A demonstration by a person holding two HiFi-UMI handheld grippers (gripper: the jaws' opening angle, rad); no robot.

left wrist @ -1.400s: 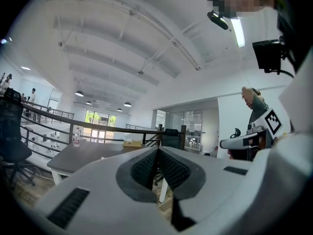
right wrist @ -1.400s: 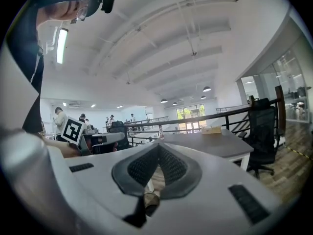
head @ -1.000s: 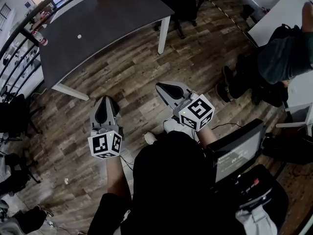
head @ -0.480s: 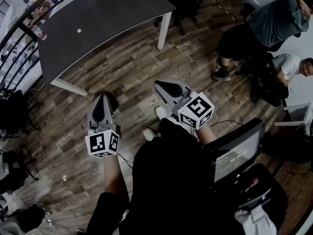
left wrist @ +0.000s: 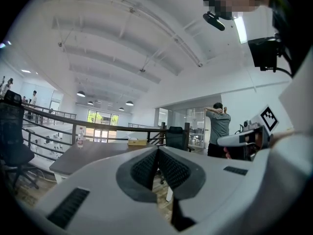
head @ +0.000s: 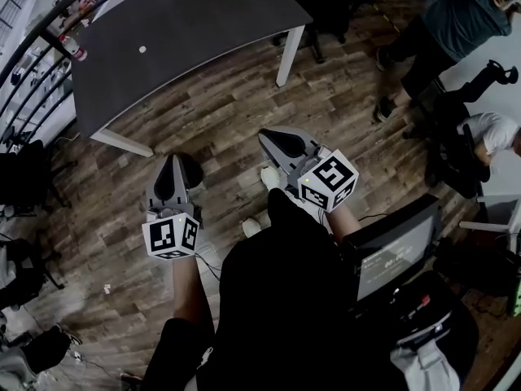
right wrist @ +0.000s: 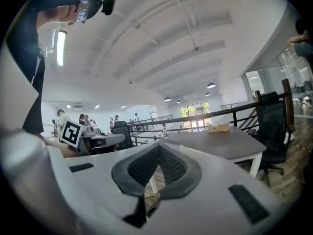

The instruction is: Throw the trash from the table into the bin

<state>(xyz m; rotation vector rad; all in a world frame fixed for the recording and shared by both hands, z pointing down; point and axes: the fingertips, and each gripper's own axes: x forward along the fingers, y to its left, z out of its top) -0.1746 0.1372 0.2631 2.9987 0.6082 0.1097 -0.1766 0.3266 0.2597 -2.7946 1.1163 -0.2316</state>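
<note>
A wooden plank floor [head: 220,120] spread under everything, and the dark counter [head: 195,23] on white legs stood on it, filling the upper left of the head view. A black railing [head: 32,63] ran along the counter's far left side. Off the counter's right end a bystander [head: 456,19] in a grey-green shirt stood, well apart from it, and a black office chair [right wrist: 271,121] sat just beyond that same end.

Short of the counter's near edge, the person held both tools out over the floor, pointed toward the counter. The left gripper [head: 172,161] was below the counter's near left leg, its jaws closed together with nothing between the ribbed pads [left wrist: 146,168]. The right gripper [head: 266,138] was near the counter's right front leg, likewise closed and empty. Neither touched the counter.

On the counter's far edge lay a tan box [left wrist: 137,142]. A clear bottle [head: 75,50] with a red label stood at the counter's left corner, beside the railing. The small white piece of trash [head: 142,49] lay on the counter's bare top, toward the bottle's end and well apart from both grippers; it was too small to tell what it was made of.
</note>
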